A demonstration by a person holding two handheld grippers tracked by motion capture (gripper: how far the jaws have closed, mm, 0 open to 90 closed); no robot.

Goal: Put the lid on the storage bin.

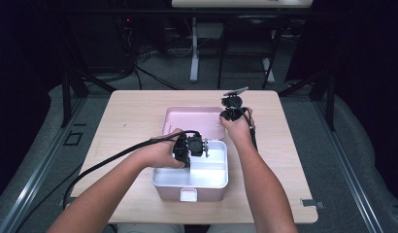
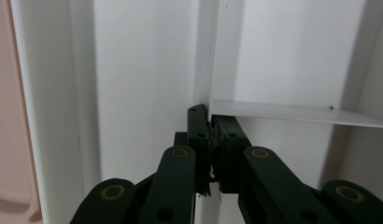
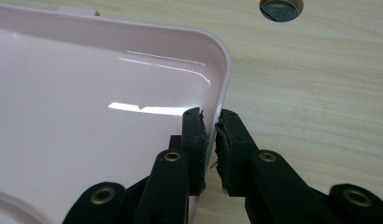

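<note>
Right hand-held gripper (image 3: 210,122) astride lid rim (image 3: 225,74)

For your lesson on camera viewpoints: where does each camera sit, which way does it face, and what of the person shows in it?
High view: above the person's side, looking forward and down at the table; both forearms, left gripper, right gripper.
Left gripper view: along its jaws, shut on the white box's divider.
Right gripper view: along its jaws, astride the pink lid's rim.
Shared: the high view also shows box and lid.

table (image 1: 139,107): light wood | hole (image 3: 281,8): round, in tabletop | desk legs (image 1: 194,53): behind
</note>
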